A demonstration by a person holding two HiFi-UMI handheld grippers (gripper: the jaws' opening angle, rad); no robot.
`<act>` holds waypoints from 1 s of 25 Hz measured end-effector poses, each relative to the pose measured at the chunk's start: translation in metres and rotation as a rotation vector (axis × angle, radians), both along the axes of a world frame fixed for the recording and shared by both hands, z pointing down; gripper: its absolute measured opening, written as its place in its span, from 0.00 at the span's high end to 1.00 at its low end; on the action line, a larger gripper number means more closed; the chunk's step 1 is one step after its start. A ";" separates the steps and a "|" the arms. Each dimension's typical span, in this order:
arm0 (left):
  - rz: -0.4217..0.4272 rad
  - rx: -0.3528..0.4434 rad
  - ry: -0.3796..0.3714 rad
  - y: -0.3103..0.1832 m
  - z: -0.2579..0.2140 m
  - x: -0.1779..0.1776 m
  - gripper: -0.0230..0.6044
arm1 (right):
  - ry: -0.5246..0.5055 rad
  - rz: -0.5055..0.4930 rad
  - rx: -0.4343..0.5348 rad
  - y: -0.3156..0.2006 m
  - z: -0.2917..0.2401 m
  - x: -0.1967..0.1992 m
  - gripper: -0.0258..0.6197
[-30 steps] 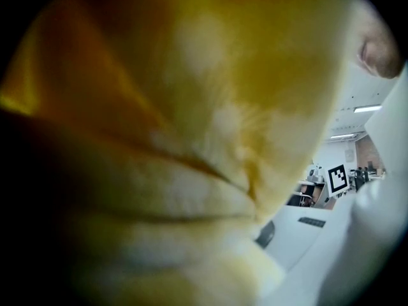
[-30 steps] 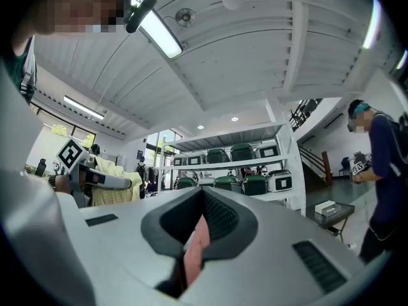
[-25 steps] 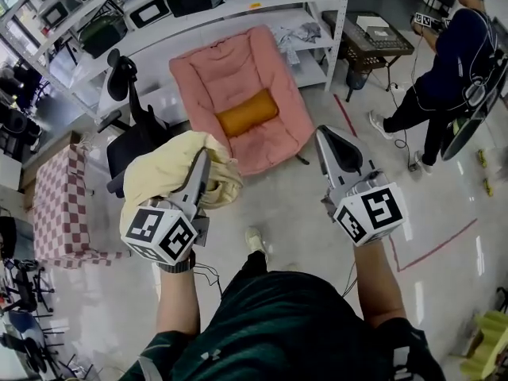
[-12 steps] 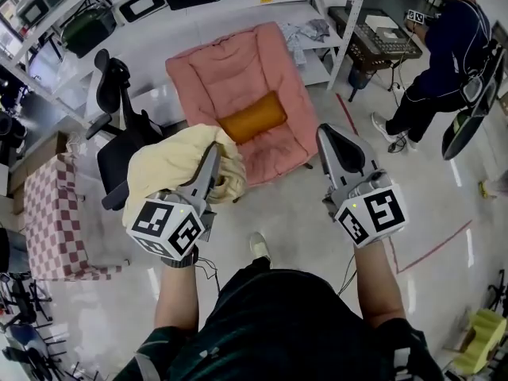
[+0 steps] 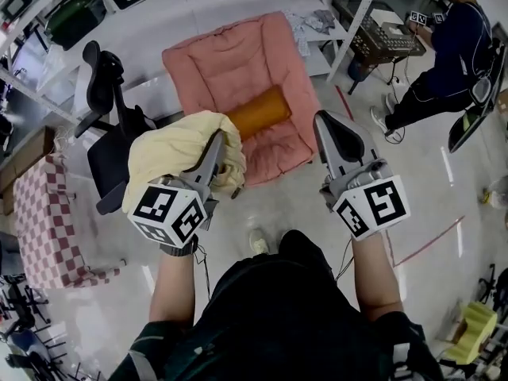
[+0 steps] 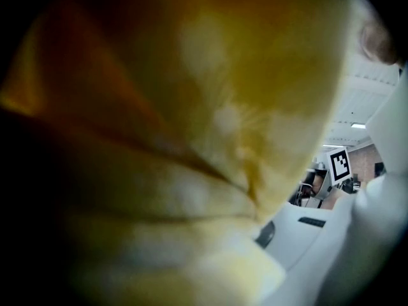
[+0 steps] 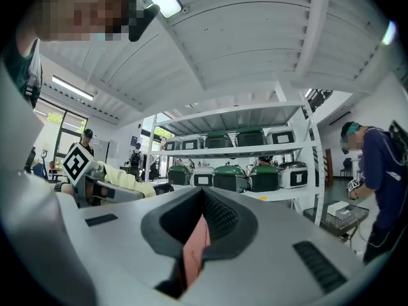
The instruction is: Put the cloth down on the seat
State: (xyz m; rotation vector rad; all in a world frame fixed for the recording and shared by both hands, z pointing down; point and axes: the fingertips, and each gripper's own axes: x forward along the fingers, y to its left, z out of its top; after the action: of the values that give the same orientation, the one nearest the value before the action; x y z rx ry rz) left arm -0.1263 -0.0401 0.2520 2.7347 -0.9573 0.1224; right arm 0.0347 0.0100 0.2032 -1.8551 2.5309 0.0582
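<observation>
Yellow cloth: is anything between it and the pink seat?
Nothing visible blocks the way. The yellow cloth, held in the left gripper, is up in front of the pink seat. An orange bolster lies across the seat's middle.

Blurred, close-up yellow cloth [image 6: 191, 139] — over nearly the whole view

The cloth [image 5: 176, 145], in the left hand-held gripper [image 5: 217, 140], hangs before the seat [image 5: 226, 58]; a cushion [image 5: 258, 112] lies on the seat, an office chair [image 5: 111, 137] left of it, shelving [image 5: 238, 0] behind
</observation>
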 end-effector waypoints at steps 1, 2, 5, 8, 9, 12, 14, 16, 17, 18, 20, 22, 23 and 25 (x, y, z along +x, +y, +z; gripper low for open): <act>0.001 -0.006 -0.003 -0.006 0.004 0.001 0.86 | -0.001 -0.005 0.002 -0.005 0.001 -0.001 0.95; 0.003 -0.012 -0.006 -0.011 0.009 0.002 0.86 | -0.003 -0.013 0.005 -0.011 0.003 -0.002 0.95; 0.012 -0.034 -0.021 -0.028 0.024 0.011 0.86 | -0.010 -0.032 0.001 -0.031 0.013 -0.002 0.95; 0.026 -0.059 -0.027 -0.050 0.039 0.021 0.86 | -0.024 -0.046 -0.006 -0.059 0.022 0.004 0.95; 0.025 -0.069 -0.030 -0.058 0.044 0.024 0.86 | -0.032 -0.061 -0.006 -0.070 0.024 0.004 0.95; 0.011 -0.106 -0.045 -0.085 0.063 0.032 0.86 | -0.050 -0.114 -0.006 -0.105 0.032 0.005 0.95; 0.004 -0.133 -0.057 -0.106 0.079 0.042 0.86 | -0.049 -0.137 -0.014 -0.131 0.041 0.011 0.95; -0.009 -0.166 -0.077 -0.126 0.098 0.050 0.86 | -0.055 -0.161 -0.035 -0.157 0.054 0.017 0.95; -0.018 -0.185 -0.088 -0.135 0.109 0.053 0.86 | -0.058 -0.174 -0.050 -0.170 0.062 0.019 0.95; -0.026 -0.202 -0.097 -0.145 0.119 0.056 0.86 | -0.059 -0.186 -0.064 -0.182 0.069 0.021 0.95; -0.036 -0.230 -0.108 -0.166 0.137 0.063 0.86 | -0.059 -0.203 -0.084 -0.209 0.083 0.026 0.95; -0.046 -0.250 -0.111 -0.187 0.156 0.070 0.86 | -0.062 -0.217 -0.102 -0.235 0.099 0.032 0.95; -0.053 -0.260 -0.111 -0.197 0.165 0.073 0.86 | -0.065 -0.225 -0.113 -0.247 0.109 0.034 0.95; -0.069 -0.284 -0.105 -0.216 0.186 0.077 0.86 | -0.074 -0.245 -0.139 -0.268 0.128 0.036 0.95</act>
State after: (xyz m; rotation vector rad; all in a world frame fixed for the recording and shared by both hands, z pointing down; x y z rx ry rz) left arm -0.0494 -0.2560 0.4379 2.4531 -0.9776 0.3633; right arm 0.0708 -0.2584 0.3316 -1.5385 2.7499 -0.1875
